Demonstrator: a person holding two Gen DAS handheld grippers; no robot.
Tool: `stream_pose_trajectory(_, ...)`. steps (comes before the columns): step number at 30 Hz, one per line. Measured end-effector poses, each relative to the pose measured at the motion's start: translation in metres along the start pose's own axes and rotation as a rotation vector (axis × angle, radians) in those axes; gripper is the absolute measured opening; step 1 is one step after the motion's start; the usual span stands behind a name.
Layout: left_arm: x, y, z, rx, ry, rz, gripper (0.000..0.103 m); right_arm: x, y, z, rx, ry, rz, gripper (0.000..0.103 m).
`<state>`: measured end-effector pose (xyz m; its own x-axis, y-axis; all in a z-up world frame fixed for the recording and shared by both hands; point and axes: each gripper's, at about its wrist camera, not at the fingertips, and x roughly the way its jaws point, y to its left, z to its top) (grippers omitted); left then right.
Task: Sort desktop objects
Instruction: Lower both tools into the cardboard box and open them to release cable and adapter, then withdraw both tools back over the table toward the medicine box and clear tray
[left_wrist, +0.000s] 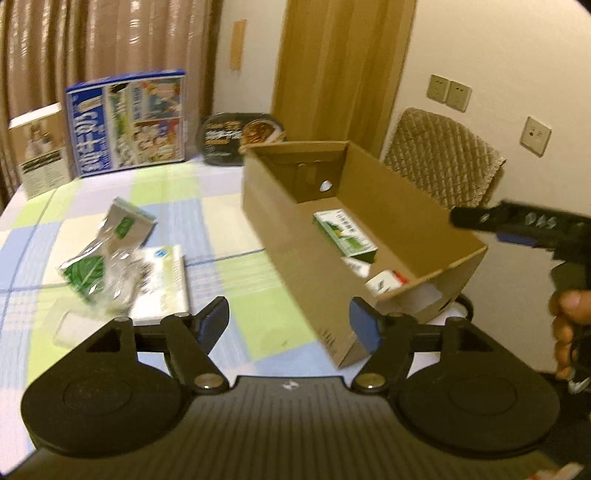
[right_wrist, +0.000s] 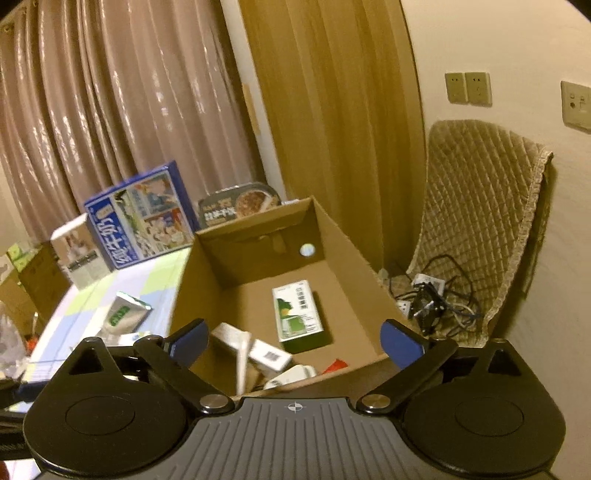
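Both tools are spread wide and carry nothing: the left tool (left_wrist: 288, 321) hangs over the checked worktop (left_wrist: 229, 206), the right tool (right_wrist: 295, 341) over the near rim of the cardboard box (right_wrist: 255, 299). At 10 o'clock from the left tool lie the unsorted crinkled green-and-silver packets (left_wrist: 107, 254); thin foil could slip or tear when pinched. The box, at 1 o'clock, holds a green carton (left_wrist: 345, 232) and white packs, their print too blurred to read, and a low approach could clip its wall. Furthest, the blue box (left_wrist: 127, 122) bears large Chinese characters, legible only in part.
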<state>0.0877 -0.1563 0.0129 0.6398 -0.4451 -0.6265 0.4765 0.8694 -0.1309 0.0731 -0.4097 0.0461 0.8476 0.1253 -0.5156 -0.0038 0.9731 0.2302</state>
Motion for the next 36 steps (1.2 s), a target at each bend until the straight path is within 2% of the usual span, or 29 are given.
stream_pose_trajectory(4,-0.022,0.022,-0.013,-0.031,-0.008,0.047,0.09,-0.016,0.022,-0.004,-0.008,-0.017,0.039,0.101)
stream_pose_trajectory(9,-0.05,0.049,-0.025,-0.038,-0.014,0.129,0.101,-0.033,0.059,-0.015,-0.044,-0.006,0.114,0.101)
stream_pose_trajectory(18,-0.11,0.088,-0.04,-0.048,-0.024,0.252,0.101,-0.048,0.112,-0.032,-0.09,0.016,0.225,0.101)
stream_pose_trajectory(26,-0.163,0.101,-0.054,-0.079,-0.079,0.321,0.102,-0.065,0.133,-0.05,-0.118,0.024,0.286,0.101)
stream_pose_trajectory(31,-0.167,0.102,-0.063,-0.111,-0.07,0.335,0.102,-0.071,0.132,-0.058,-0.131,0.033,0.29,0.101)
stream_pose_trajectory(36,-0.164,0.094,-0.065,-0.086,-0.067,0.322,0.102,-0.072,0.124,-0.061,-0.118,0.035,0.274,0.101)
